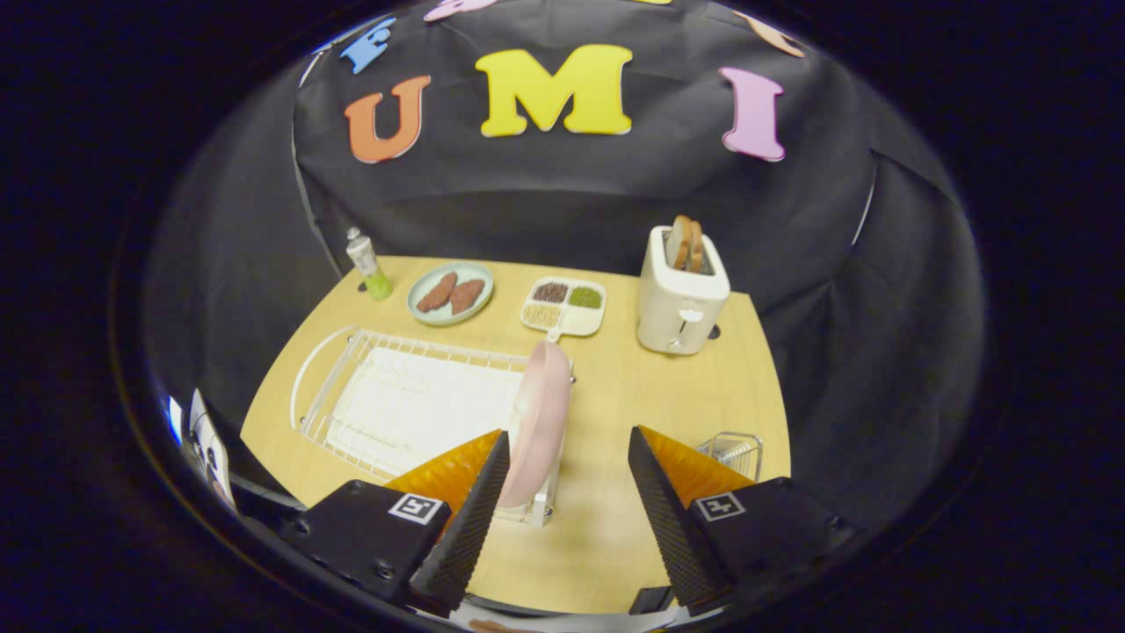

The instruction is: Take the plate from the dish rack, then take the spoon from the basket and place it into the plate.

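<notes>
1. Progress: nothing of the task looks done yet. The pink plate (pixel 538 422) stands on its edge at the right end of the dish rack (pixel 352 387), so the first step, taking it out, is still ahead.
2. The tool (pixel 567 492) is wide open and holds nothing. Its left finger is just beside the near part of the plate and seems to overlap its left rim; the right finger is apart from the plate, over the bare desk (pixel 615 387). I judge it is lined up to close on the plate's edge, but I cannot tell if any finger touches it.
3. What is left: lift the plate out, set it down, then take the spoon from the wire basket (pixel 734 450) on the right, just beyond the right finger, and put it into the plate. I cannot make out a spoon inside the basket; it is partly hidden.
4. Count, from left to right:
   - one small bottle (pixel 367 264) at the far left corner;
   - one dish rack with one plate in it;
   - one pale round dish (pixel 422 283) with two brown pieces of food;
   - one divided tray (pixel 591 322) with four compartments;
   - one toaster (pixel 681 303) with two slices of toast (pixel 684 243) standing in it;
   - one wire basket.
</notes>
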### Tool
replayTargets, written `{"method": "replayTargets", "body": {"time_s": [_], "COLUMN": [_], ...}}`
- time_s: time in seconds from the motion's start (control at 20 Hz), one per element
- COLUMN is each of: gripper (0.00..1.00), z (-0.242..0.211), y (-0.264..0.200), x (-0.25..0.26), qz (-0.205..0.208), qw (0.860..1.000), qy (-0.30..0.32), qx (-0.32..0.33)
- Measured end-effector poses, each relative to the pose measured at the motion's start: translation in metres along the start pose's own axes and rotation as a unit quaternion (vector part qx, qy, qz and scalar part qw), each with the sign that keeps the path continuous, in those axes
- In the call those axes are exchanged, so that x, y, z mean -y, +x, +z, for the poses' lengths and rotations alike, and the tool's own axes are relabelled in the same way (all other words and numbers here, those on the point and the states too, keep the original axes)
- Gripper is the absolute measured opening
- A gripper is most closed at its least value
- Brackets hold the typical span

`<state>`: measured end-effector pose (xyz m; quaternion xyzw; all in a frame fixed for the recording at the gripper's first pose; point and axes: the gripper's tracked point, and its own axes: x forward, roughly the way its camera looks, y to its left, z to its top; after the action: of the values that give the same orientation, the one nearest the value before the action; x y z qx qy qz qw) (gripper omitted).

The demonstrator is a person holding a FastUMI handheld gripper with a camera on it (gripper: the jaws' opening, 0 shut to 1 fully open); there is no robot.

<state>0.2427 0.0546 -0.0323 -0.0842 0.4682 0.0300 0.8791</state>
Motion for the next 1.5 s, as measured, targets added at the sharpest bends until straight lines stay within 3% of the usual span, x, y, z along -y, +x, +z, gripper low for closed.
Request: {"method": "replayTargets", "body": {"time_s": [0.1, 0.25, 0.5, 0.55, 0.8, 1.1, 1.5], "gripper": [0.87, 0.72, 0.33, 0.30, 0.21, 0.18, 0.18], "z": [0.007, 0.012, 0.017, 0.016, 0.011, 0.016, 0.017], "y": [0.013, 0.031, 0.057, 0.061, 0.065, 0.050, 0.036], "x": [-0.003, -0.006, -0.010, -0.009, -0.007, -0.036, -0.027], "qz": [-0.024, -0.052, -0.097, -0.109, -0.169, -0.253, -0.294], "qw": [0.999, 0.997, 0.988, 0.985, 0.973, 0.959, 0.952], "qy": [-0.005, 0.004, 0.026, 0.027, 0.032, -0.027, 0.017], "qx": [-0.028, -0.064, -0.118, -0.129, -0.156, -0.126, -0.090]}}
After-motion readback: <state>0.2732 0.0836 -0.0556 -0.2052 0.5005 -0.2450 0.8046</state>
